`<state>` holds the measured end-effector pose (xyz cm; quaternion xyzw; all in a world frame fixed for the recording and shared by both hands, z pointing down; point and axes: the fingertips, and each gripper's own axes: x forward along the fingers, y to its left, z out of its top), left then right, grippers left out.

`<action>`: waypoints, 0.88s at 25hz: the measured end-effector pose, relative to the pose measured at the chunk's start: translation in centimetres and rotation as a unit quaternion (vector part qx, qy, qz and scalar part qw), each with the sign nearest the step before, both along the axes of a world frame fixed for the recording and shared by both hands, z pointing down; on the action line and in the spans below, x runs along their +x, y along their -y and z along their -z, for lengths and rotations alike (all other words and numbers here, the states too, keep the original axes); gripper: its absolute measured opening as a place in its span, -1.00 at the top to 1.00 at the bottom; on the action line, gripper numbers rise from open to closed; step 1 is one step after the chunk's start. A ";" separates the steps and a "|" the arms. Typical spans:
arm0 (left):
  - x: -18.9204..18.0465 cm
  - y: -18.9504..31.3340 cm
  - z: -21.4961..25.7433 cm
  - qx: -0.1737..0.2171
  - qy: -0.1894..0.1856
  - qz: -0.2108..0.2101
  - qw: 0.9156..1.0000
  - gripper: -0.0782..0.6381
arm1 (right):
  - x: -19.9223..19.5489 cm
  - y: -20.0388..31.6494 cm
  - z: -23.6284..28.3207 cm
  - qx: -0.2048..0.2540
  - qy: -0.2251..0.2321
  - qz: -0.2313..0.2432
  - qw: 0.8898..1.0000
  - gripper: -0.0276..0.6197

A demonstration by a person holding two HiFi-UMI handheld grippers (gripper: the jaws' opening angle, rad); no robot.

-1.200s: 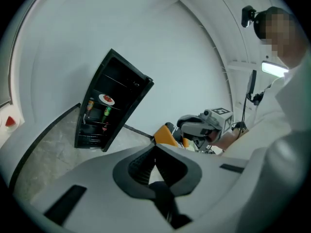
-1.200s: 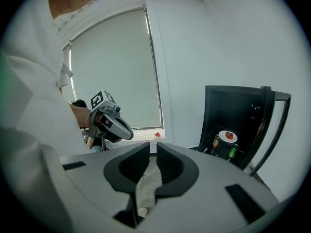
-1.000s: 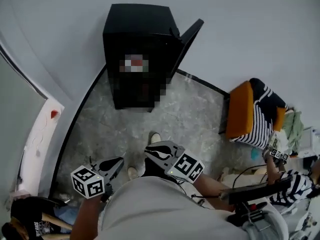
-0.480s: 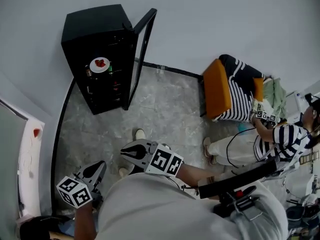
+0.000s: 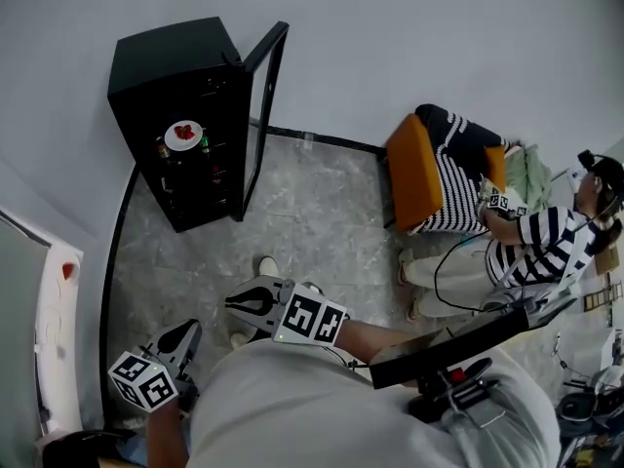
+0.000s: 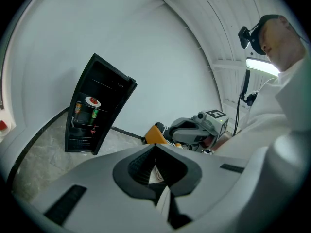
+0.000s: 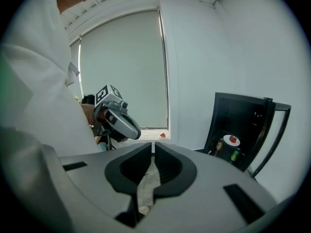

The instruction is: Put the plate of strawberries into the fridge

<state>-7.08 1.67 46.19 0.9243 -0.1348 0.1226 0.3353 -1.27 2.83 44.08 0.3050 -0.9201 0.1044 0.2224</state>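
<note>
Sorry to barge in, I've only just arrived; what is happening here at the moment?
A person holding two grippers stands back from a black fridge whose door stands open. The plate of strawberries sits on a shelf inside, beside some drinks. The left claw and the right claw are both shut and empty, held low near the person's body. The plate is in place; the door is not yet closed.

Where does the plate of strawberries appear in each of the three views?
Head view: plate of strawberries, upper left, inside the black fridge.
Left gripper view: plate, left of centre.
Right gripper view: plate, lower right.
Shared landmark: that fridge, door open.
</note>
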 end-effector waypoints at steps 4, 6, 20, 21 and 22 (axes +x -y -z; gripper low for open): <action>0.1 0.2 -0.3 -0.005 0.002 0.001 1.000 0.75 | 0.2 0.2 0.1 -0.002 0.000 -0.002 1.000 0.81; 0.2 0.2 -0.5 -0.006 0.004 -0.001 1.000 0.75 | 0.2 0.2 0.0 -0.003 0.000 -0.003 1.000 0.81; 1.4 2.1 -1.7 -0.010 0.017 -0.004 1.000 0.74 | 1.6 2.0 -0.5 -0.008 0.003 -0.010 1.000 0.81; 1.6 2.4 -1.8 -0.011 0.016 -0.003 1.000 0.75 | 1.8 2.2 -0.5 -0.008 0.004 -0.010 1.000 0.81; 1.7 2.6 -1.9 -0.012 0.016 -0.002 1.000 0.74 | 2.0 2.3 -0.6 -0.008 0.004 -0.011 1.000 0.81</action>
